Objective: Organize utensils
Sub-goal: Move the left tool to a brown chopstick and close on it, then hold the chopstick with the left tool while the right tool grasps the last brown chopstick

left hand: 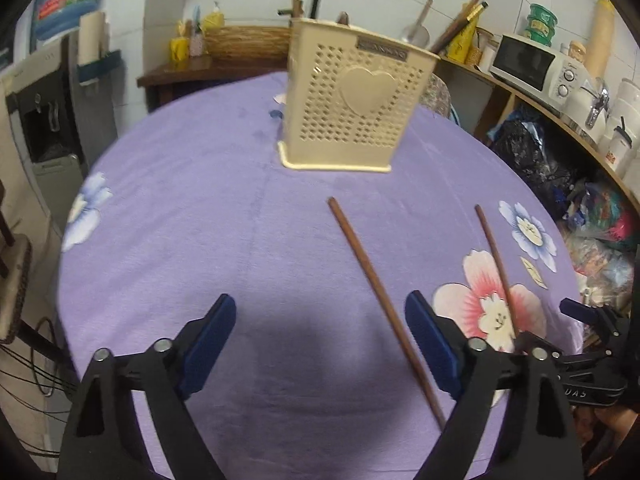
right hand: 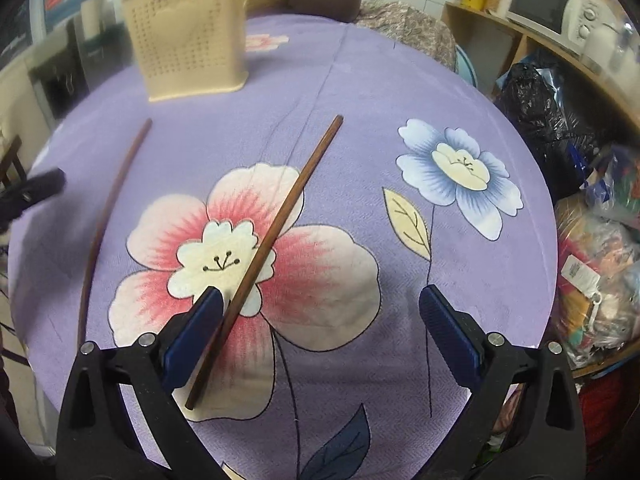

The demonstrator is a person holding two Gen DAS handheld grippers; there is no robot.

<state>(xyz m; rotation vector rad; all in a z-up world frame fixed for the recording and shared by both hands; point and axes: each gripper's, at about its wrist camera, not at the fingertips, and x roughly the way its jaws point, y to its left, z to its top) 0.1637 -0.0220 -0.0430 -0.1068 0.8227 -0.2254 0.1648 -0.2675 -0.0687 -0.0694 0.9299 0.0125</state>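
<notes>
Two brown wooden chopsticks lie on the purple flowered tablecloth (left hand: 200,220). One chopstick (left hand: 380,292) lies just inside the right finger of my open left gripper (left hand: 320,324); it also shows in the right wrist view (right hand: 112,208). The other chopstick (right hand: 276,236) lies across the pink flower, next to the left finger of my open right gripper (right hand: 320,312); it also shows in the left wrist view (left hand: 496,264). A cream perforated utensil holder (left hand: 356,96) with a heart stands upright at the far side; it also shows in the right wrist view (right hand: 188,32).
The round table's edge drops off on all sides. A wooden shelf with a microwave (left hand: 536,64) and bags (right hand: 560,128) stands to the right. A water dispenser (left hand: 44,120) stands at the left. A basket (left hand: 248,44) sits behind the table.
</notes>
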